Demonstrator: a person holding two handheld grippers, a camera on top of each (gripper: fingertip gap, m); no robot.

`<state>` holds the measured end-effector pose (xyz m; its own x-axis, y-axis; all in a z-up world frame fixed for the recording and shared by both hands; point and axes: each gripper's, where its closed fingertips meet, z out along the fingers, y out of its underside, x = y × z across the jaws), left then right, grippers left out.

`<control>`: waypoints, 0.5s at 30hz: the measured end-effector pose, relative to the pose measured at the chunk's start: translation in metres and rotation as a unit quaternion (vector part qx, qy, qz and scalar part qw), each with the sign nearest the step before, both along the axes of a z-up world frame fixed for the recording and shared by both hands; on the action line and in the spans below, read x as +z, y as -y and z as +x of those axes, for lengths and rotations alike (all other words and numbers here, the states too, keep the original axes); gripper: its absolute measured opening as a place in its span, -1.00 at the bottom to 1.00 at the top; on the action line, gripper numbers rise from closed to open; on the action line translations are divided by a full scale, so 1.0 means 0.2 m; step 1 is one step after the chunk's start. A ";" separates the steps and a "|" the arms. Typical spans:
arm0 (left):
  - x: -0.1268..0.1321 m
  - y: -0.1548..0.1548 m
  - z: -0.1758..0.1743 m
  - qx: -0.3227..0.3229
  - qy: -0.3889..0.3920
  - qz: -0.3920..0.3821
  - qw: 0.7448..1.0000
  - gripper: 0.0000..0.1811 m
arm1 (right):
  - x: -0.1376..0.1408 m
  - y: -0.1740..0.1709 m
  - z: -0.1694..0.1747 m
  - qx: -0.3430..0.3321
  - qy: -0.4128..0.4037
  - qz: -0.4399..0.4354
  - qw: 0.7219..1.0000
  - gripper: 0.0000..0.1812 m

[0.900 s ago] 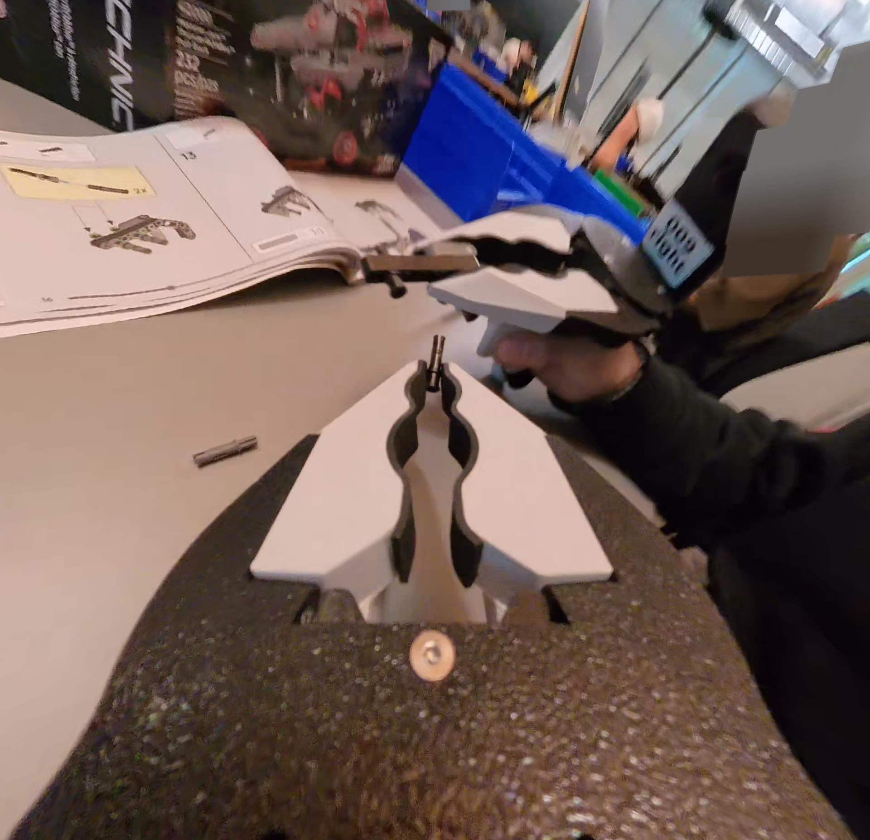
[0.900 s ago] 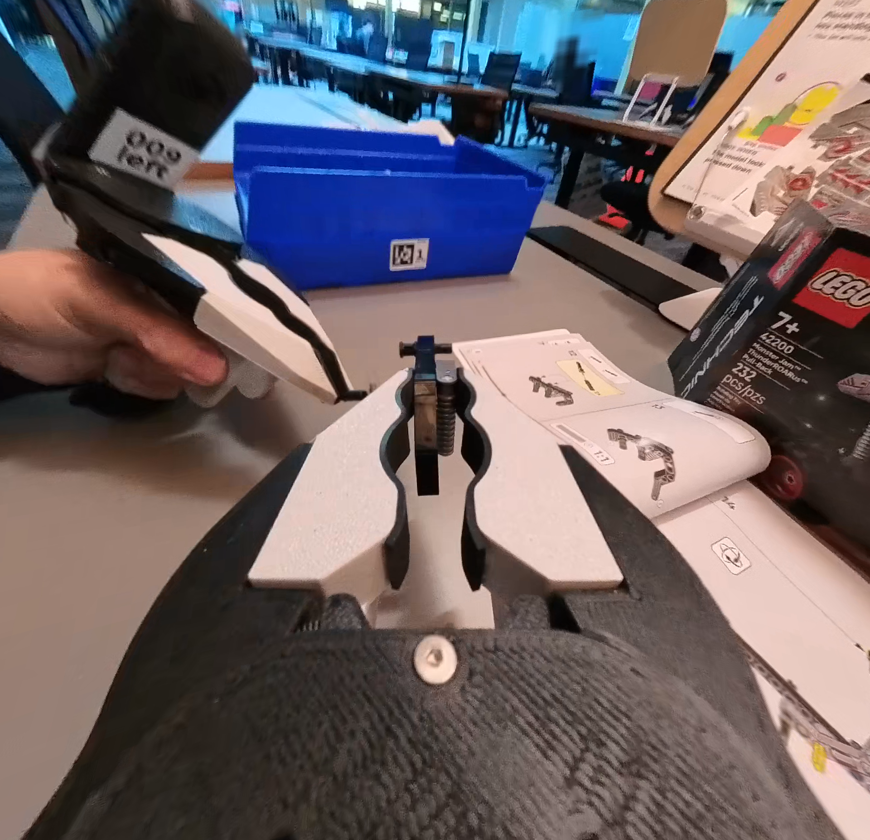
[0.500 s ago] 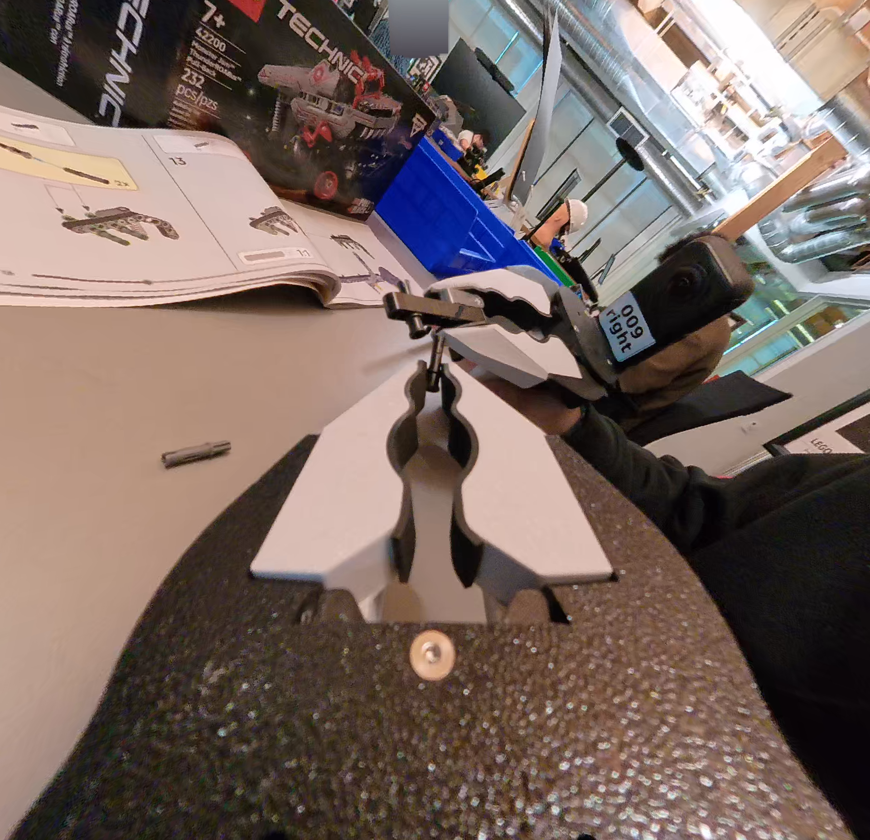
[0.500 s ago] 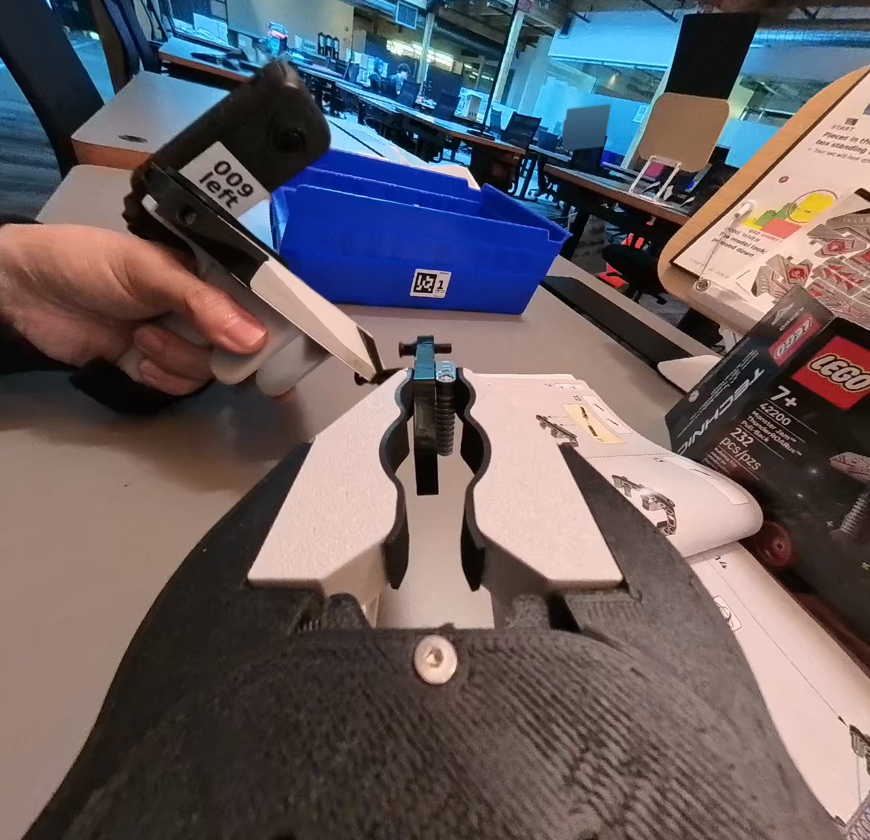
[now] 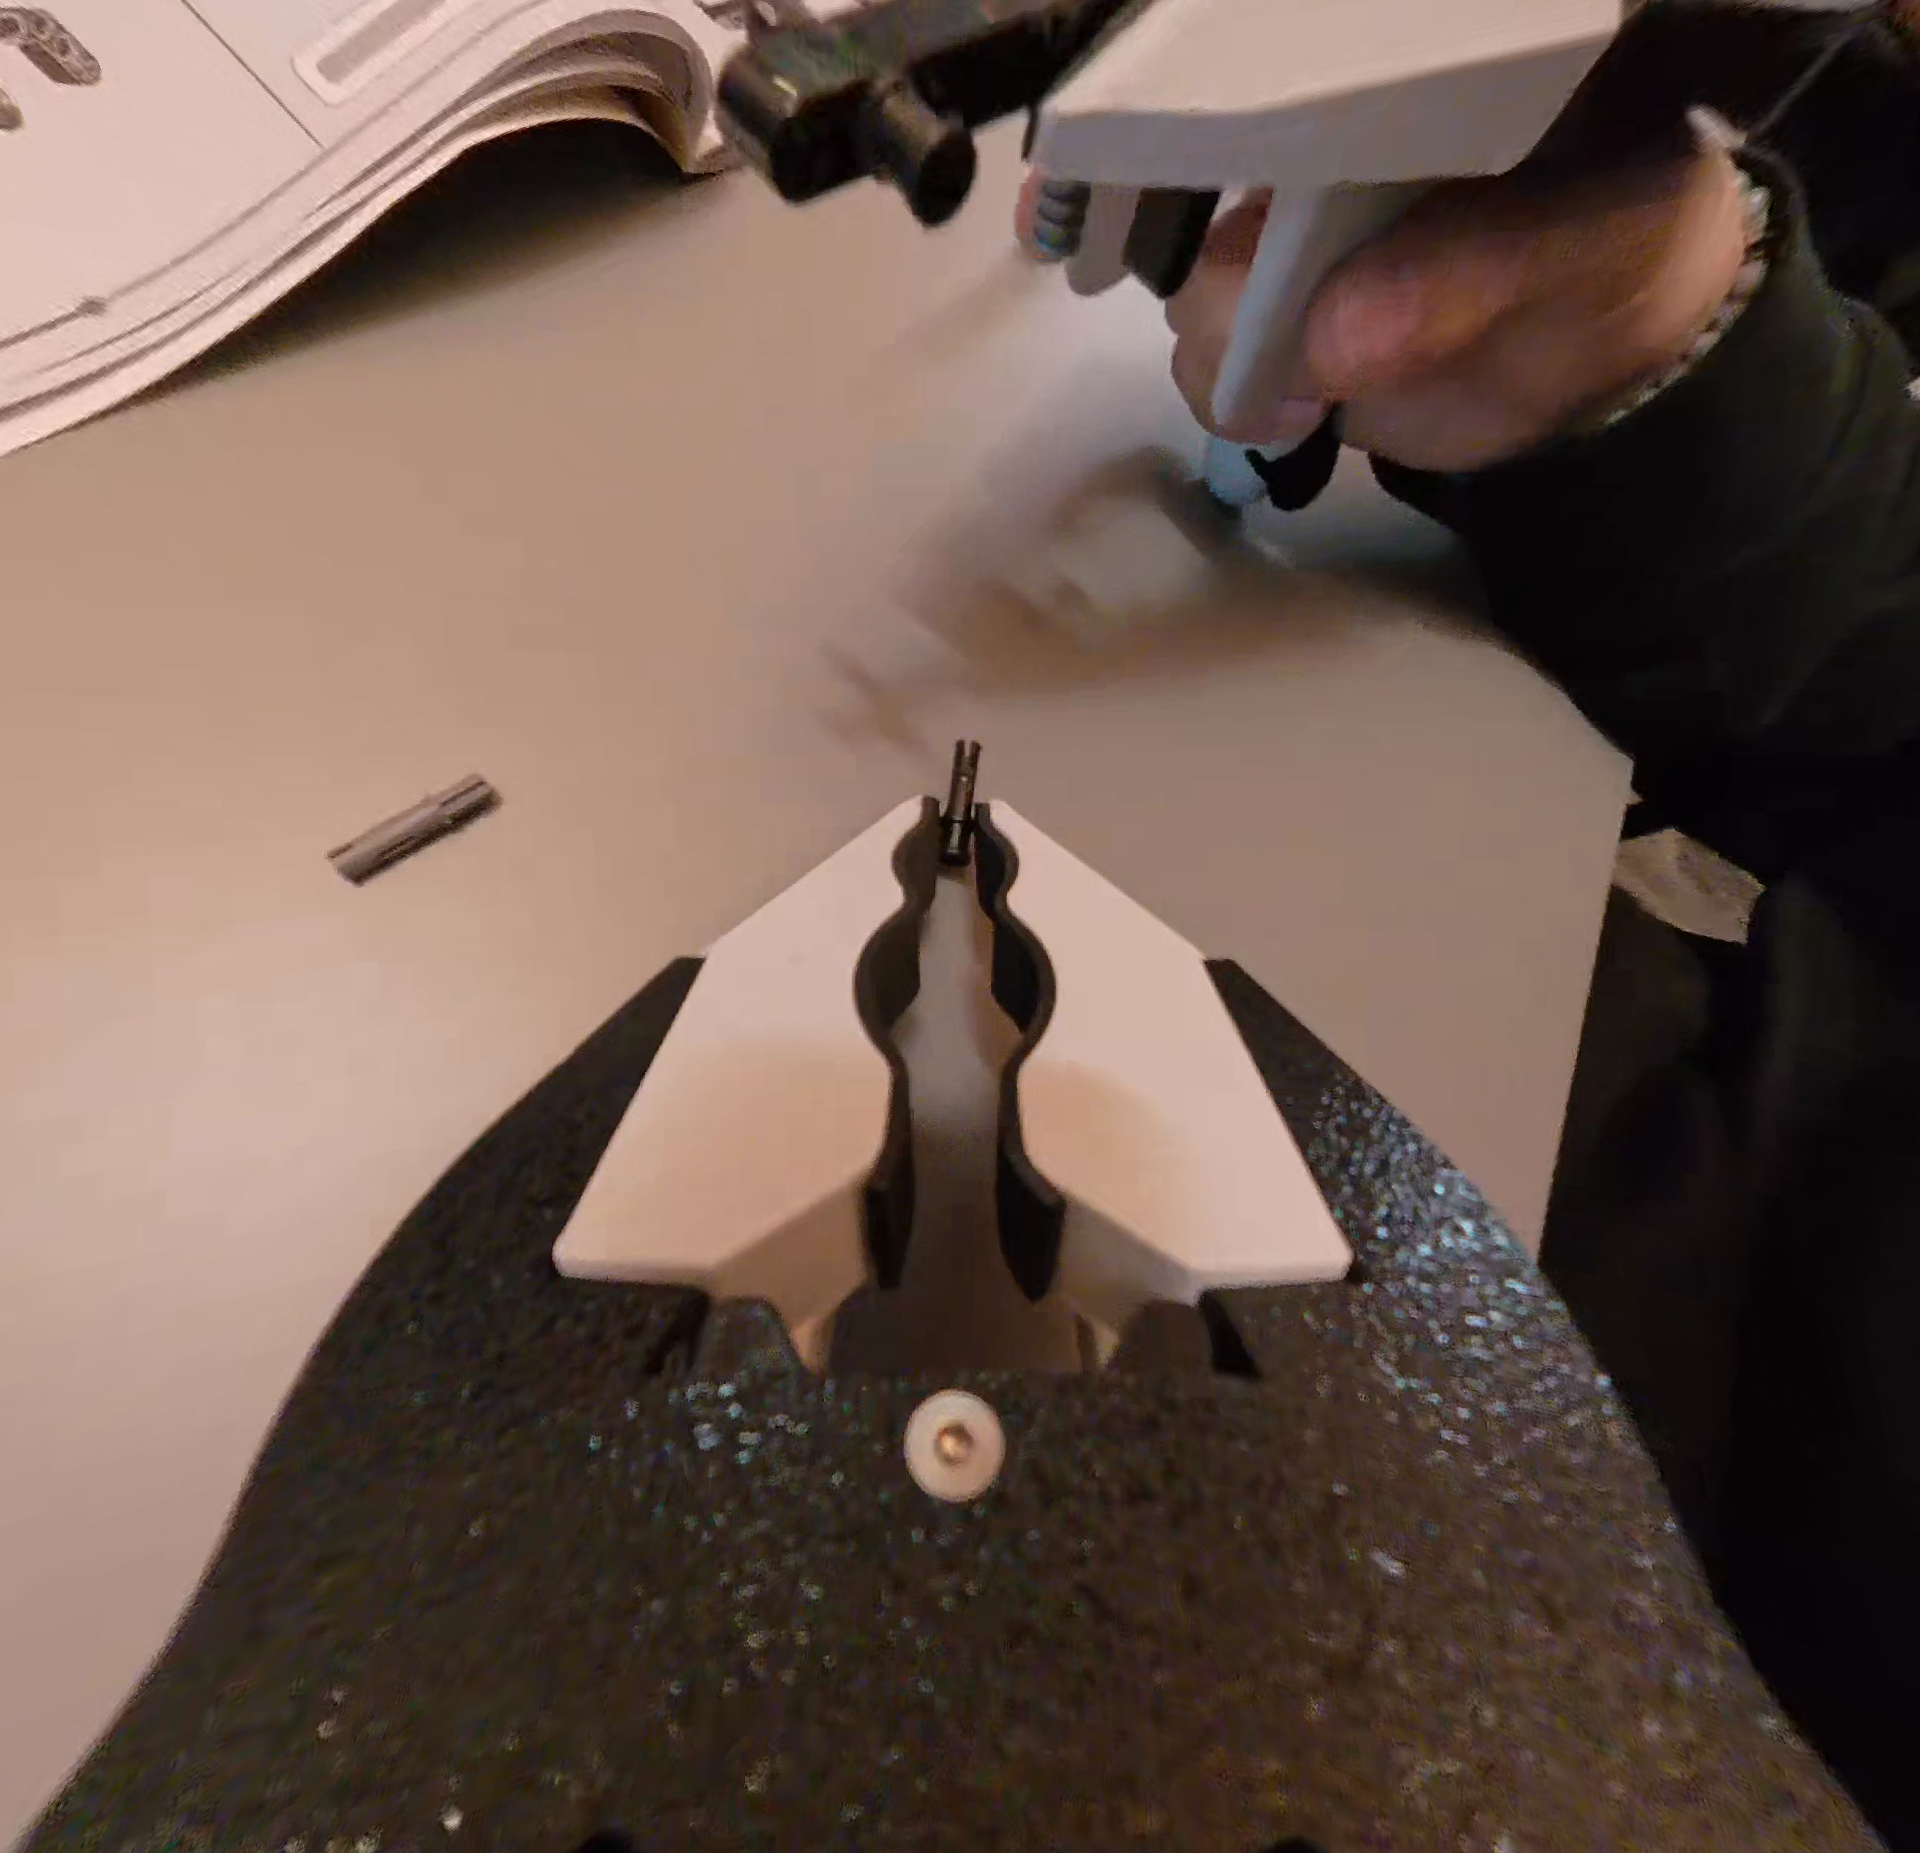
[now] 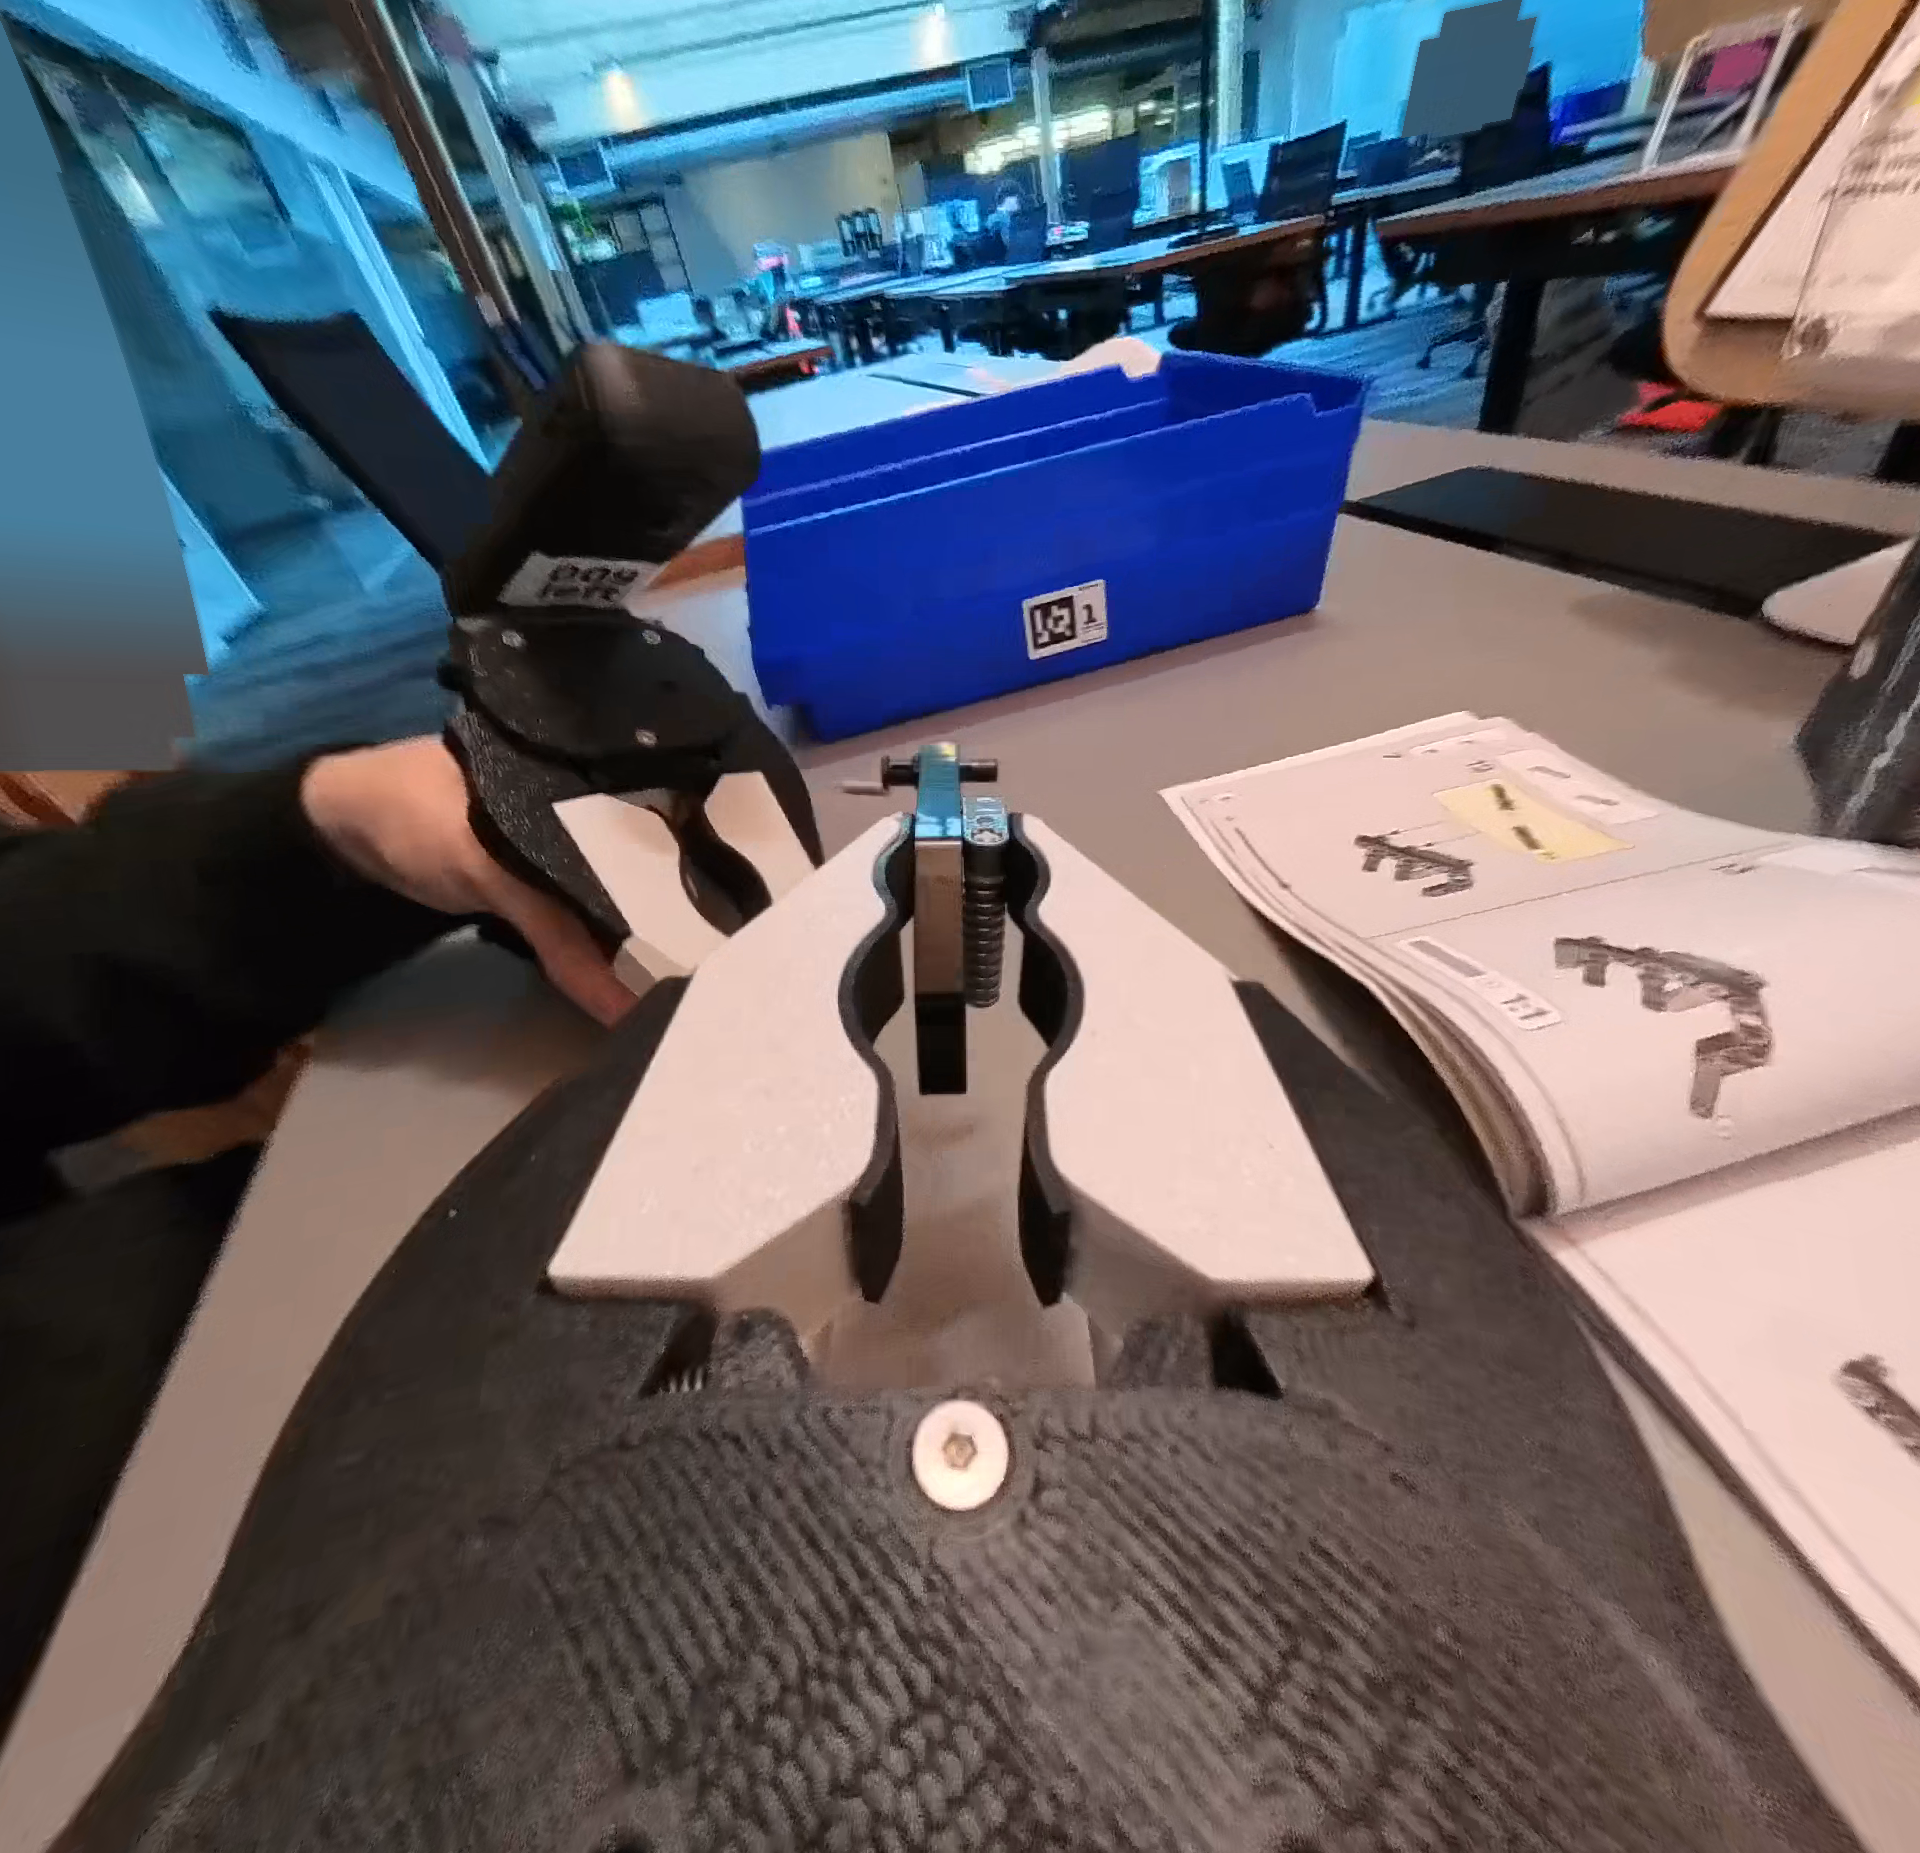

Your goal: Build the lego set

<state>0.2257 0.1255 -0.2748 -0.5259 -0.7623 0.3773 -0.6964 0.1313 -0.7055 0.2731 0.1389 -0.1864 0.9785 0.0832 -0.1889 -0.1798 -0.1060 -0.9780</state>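
Note:
My left gripper [image 5: 958,816] is shut on a small black pin [image 5: 962,797] that sticks out past its tips, above the grey table. My right gripper [image 6: 948,835] is shut on a black beam assembly [image 6: 940,930] with a ribbed grey part beside it and a black cross pin at its top. In the left wrist view that assembly [image 5: 847,115] is at the top, held up and away from the pin. In the right wrist view the left gripper [image 6: 665,764] sits low at the left, pointing down. A loose grey axle [image 5: 412,829] lies on the table at the left.
An open instruction booklet [image 6: 1558,930] lies to the right; it also shows in the left wrist view [image 5: 312,120]. A blue bin [image 6: 1039,556] stands behind it. A dark box edge [image 6: 1870,723] is at the far right. A hand and dark sleeve [image 5: 1558,369] hold the right gripper. The loose grey axle [image 5: 412,829] lies around 8 centimetres away from my left fingertips.
The left gripper has dropped and pulled away from the beam assembly, still holding the pin; it now points down at the table. The right gripper kept its hold.

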 end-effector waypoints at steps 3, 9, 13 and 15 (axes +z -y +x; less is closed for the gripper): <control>-0.01 0.00 -0.01 -0.012 0.000 0.010 1.000 -0.93 | 0.01 0.00 0.00 0.010 -0.030 0.007 0.999 -0.85; 0.09 -0.09 0.02 -0.004 0.077 0.095 0.993 -0.63 | -0.01 0.00 -0.05 0.035 -0.039 -0.005 0.999 -0.85; 0.30 -0.23 0.14 0.061 0.272 0.204 0.938 -0.59 | -0.01 0.00 -0.05 0.038 -0.051 -0.005 0.998 -0.85; 0.39 -0.23 0.15 0.059 0.364 0.268 0.890 -0.59 | 0.00 0.00 -0.07 0.049 -0.059 0.002 0.997 -0.85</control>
<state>0.2547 0.1719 -0.1976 -0.3870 -0.7959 -0.4656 -0.1120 0.5418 -0.8330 0.2599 0.1392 -0.1859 0.9362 0.1793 -0.3024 -0.2832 -0.1250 -0.9509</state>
